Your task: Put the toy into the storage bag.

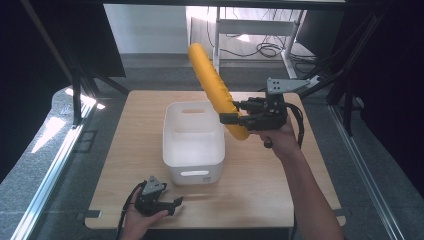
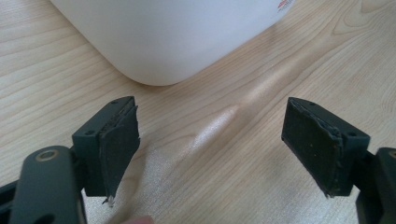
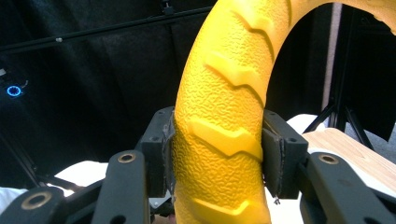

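Observation:
A long yellow curved object (image 1: 212,85) with a rough, ridged skin slants up above the right rim of the white bin (image 1: 193,150). My right gripper (image 1: 231,114) is shut on it near its lower end, pointing left. In the right gripper view both pads press into the yellow object (image 3: 224,112), which arches up and off to the right. My left gripper (image 1: 172,205) rests low at the table's front edge, near the bin's front left corner. Its jaws stand wide apart in the left gripper view (image 2: 212,156), with only bare wood between them and the bin's rounded corner (image 2: 163,42) just ahead.
The bin stands in the middle of the wooden table (image 1: 260,185) and has handle slots in its walls. Black frame posts and dark curtains flank both sides. A white desk frame with cables (image 1: 265,45) stands on the floor beyond.

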{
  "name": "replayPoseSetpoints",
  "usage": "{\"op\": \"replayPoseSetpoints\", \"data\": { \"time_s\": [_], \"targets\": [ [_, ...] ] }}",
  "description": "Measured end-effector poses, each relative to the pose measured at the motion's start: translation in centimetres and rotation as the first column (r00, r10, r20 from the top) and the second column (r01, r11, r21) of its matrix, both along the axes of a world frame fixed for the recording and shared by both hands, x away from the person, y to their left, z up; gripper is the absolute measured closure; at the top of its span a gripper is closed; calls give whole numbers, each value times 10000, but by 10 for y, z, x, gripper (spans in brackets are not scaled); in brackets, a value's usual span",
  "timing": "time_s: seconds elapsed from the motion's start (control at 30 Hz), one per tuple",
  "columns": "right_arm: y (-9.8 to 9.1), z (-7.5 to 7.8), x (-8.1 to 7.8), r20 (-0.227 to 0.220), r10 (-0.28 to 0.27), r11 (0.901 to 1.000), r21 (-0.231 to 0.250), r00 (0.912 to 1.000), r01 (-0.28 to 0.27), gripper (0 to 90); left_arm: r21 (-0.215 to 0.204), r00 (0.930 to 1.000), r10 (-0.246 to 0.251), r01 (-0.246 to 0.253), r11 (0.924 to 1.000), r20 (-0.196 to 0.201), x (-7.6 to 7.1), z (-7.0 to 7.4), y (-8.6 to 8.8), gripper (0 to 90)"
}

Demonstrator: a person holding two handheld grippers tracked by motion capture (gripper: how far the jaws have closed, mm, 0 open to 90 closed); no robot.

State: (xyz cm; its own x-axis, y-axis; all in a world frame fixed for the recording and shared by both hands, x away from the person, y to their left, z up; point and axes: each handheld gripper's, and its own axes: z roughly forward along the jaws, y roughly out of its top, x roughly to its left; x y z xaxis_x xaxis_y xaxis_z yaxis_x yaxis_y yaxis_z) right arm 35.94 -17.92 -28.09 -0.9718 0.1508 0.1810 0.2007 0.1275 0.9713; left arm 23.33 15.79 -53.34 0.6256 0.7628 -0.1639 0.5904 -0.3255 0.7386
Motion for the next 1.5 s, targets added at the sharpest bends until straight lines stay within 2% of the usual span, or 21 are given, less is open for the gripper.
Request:
{"op": "replayPoseSetpoints", "data": {
  "time_s": [0.27, 0.53, 0.83, 1.5],
  "targets": [
    [8, -2, -1, -75, 187, 9998, -7, 9998, -187, 519, 14, 10000, 5, -5, 10000, -12, 0, 0, 0, 191],
    [21, -4, -4, -212, 681, 9977, 11, 9975, -681, 519, 0, 10000, 17, -17, 10000, -8, 0, 0, 0, 191],
    [34, -11, -3, -389, 987, 9950, -98, 9944, -991, 519, 26, 10000, 15, -15, 10000, -5, 0, 0, 0, 191],
    [49, -21, -3, -650, 1315, 9909, -205, 9892, -1331, 519, 22, 10000, 31, -31, 10000, -27, 0, 0, 1, 191]
  ]
}}
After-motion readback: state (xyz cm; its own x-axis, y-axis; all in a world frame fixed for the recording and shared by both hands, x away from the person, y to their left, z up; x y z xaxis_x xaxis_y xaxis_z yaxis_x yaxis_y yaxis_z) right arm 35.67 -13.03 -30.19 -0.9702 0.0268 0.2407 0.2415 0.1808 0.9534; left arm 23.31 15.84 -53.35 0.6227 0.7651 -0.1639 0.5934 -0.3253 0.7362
